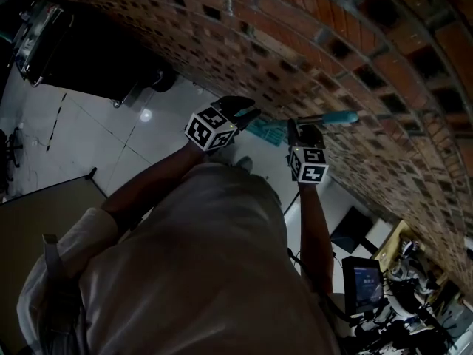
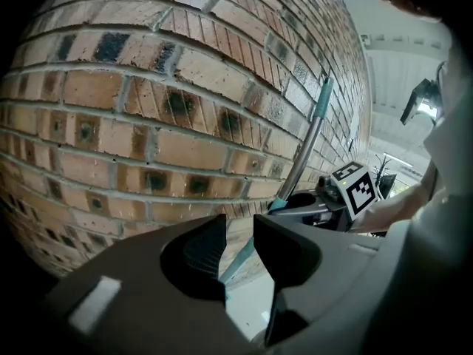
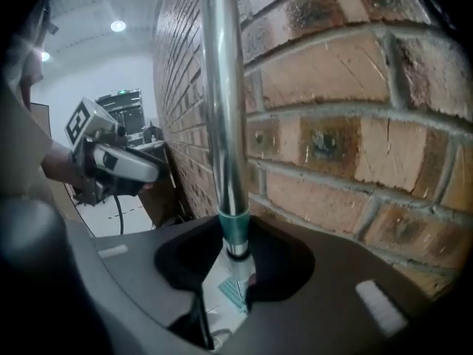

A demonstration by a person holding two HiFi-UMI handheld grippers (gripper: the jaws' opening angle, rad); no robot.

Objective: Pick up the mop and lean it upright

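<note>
Left gripper (image 1: 242, 114) hovers with its jaws apart and nothing gripped, facing the brick wall (image 1: 318, 28). Just right of it, I see the mop (image 3: 222, 124) standing nearly upright close beside the bricks. The right gripper (image 3: 235, 268) is clamped on its metal pole.

The head view is dim and underexposed, with corners close to black. The brick wall (image 1: 310, 43) bows hard from lens distortion, and one small glare spot sits on the floor (image 1: 145, 115). The left gripper view is brighter. Bricks beyond the left fingers (image 2: 203, 250) are crisp, the fingers themselves are dark and soft, and the ceiling (image 2: 399, 58) up to their right is washed out. Above and left of the right fingers (image 3: 284, 268) a ceiling lamp (image 3: 118, 26) glows, and the mop pole (image 3: 222, 87) carries a pale sheen.
</note>
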